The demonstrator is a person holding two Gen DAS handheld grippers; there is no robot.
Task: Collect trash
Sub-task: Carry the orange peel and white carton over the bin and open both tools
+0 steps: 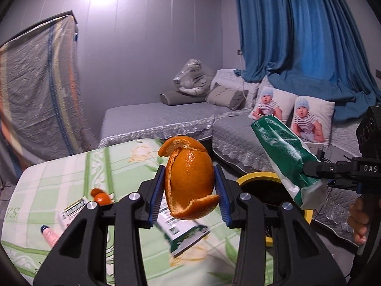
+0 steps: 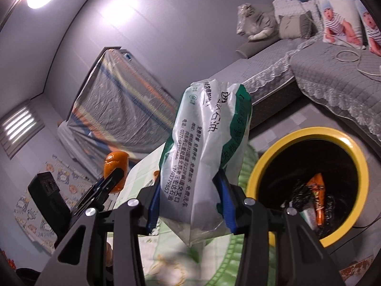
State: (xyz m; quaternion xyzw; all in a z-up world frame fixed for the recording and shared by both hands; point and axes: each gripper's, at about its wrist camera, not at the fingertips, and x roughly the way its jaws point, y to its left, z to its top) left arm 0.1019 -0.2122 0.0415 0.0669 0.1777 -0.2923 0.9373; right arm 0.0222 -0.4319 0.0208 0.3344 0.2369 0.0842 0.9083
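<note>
Left gripper (image 1: 190, 186): its blue pads are clamped on both sides of an orange peel (image 1: 190, 178), held upright above the table.
Orange peel: a hollow shell, split open, one flap curling at its top and another along its bottom edge; in the right wrist view it shows at 9 o'clock (image 2: 115, 169).
Right gripper (image 2: 190, 200): its fingers are pinched on the lower end of a green and white plastic bag (image 2: 204, 147), which stands up from them, crumpled, with printed text.
Plastic bag, left wrist view: at 3 o'clock (image 1: 281, 155), slanting up to the left from the black fingers.
Hand (image 1: 358, 217): fingers at the right edge, at 4 o'clock, under the right gripper.
Table (image 1: 71, 174): green checked cloth below both grippers; on it a green and white box (image 1: 183, 231), a smaller peel scrap (image 1: 101, 196) at 9 o'clock, a pink tube (image 1: 48, 234) at 8 o'clock.
Bin (image 2: 262, 166): yellow rim, black inside, just beyond the table at 4 o'clock of the right wrist view; an orange wrapper (image 2: 316, 195) lies in it.
Sofa (image 1: 166, 116): grey quilted cover, beyond the bin.
Curtain (image 1: 297, 23): blue, at 1 o'clock, farthest back.
</note>
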